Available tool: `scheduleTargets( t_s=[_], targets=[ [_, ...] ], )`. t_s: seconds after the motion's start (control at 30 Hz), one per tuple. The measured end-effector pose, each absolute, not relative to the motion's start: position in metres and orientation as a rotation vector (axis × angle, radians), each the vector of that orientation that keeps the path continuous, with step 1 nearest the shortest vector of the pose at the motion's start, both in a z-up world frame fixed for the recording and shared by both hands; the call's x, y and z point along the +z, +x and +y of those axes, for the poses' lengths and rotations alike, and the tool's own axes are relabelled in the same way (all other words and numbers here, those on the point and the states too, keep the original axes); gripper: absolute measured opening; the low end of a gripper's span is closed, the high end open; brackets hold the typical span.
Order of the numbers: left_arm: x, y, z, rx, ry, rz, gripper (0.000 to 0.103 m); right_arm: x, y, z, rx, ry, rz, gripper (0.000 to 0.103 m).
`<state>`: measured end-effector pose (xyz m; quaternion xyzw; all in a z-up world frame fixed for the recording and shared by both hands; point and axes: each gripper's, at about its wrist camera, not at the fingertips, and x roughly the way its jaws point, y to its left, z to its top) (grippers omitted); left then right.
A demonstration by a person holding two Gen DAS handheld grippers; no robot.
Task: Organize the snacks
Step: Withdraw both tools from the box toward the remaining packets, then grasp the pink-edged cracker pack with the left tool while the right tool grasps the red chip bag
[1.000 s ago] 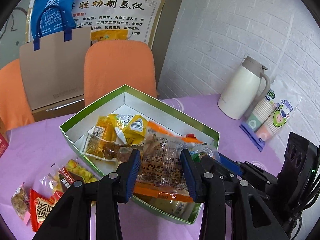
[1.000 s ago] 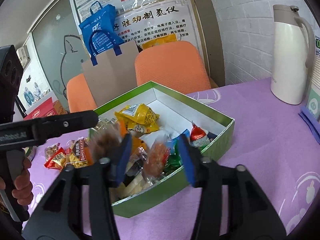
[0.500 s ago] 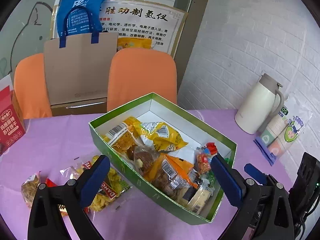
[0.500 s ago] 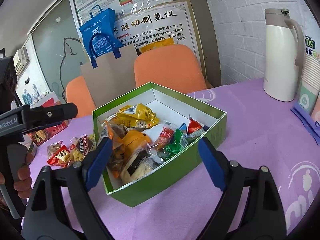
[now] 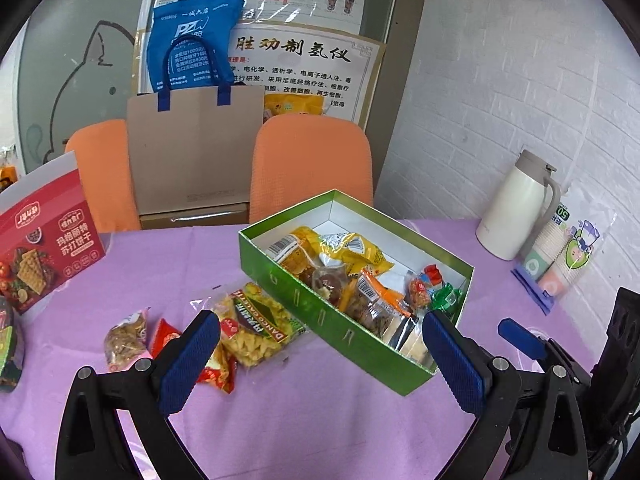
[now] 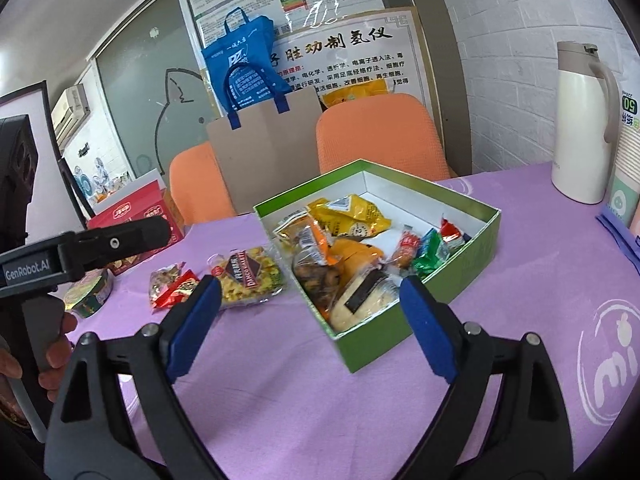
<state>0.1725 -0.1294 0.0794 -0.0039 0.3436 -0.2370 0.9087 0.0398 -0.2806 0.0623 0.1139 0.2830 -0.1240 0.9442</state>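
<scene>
1. purple cloth covers the table [image 5: 328, 412], and both tongs hang above it, pulled back from the snacks.
2. left tongs [image 5: 320, 360]: the blue pads [image 5: 188, 364] are spread wide apart and nothing sits between them.
3. right tongs [image 6: 310, 330]: spread just as wide, pads [image 6: 428, 332] bare, gripping nothing. its tip shows in the left camera as a blue pad to the right of the left tongs.
4. green box [image 5: 320, 312] sits just ahead of both tongs, open-topped, one corner pointing back toward them. it lies ahead and a little right of the left tongs, and straight ahead between the pads of the right tongs.
5. inside the box is a heap of packets: a yellow packet [image 6: 350, 216] toward the far side, an orange packet [image 6: 320, 240] and a brownish clear one nearer, small red and green sweets [image 6: 430, 252] on the right side.
6. outside the box, to the left of it and ahead of the left pad of each pair of tongs, lies a clear bag of yellow snacks [image 5: 256, 328] just beside the box wall.
7. further left are a small red packet [image 5: 172, 336] and a clear bag of nuts [image 5: 124, 338], close together on the cloth.
8. a red cracker box [image 5: 44, 236] stands far left; a white thermos [image 5: 516, 204] stands far right by the brick wall, with a sleeve of paper cups [image 5: 560, 256] beside it.
9. two orange chairs [image 5: 312, 160] stand behind the table.
</scene>
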Motion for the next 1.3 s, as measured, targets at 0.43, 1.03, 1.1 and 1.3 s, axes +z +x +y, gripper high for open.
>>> scheduleTargets(
  t_s=[0.43, 1.03, 1.1, 1.3],
  targets=[
    [0.076, 0.185, -0.005, -0.312, -0.122, 0.719, 0.103, 0.039, 0.064, -0.228, -0.141, 0.214, 0.667, 0.091],
    [-0.002, 0.259, 0.031, -0.276, -0.126, 0.881, 0.1, -0.005, 0.104, -0.201, -0.074, 0.19, 0.797, 0.091],
    [-0.009, 0.267, 0.029, -0.285, -0.125, 0.893, 0.097, -0.008, 0.111, -0.202, -0.07, 0.192, 0.807, 0.091],
    [-0.032, 0.288, 0.028, -0.321, -0.15, 0.95, 0.067, -0.01, 0.126, -0.197, -0.045, 0.196, 0.792, 0.091]
  ],
)
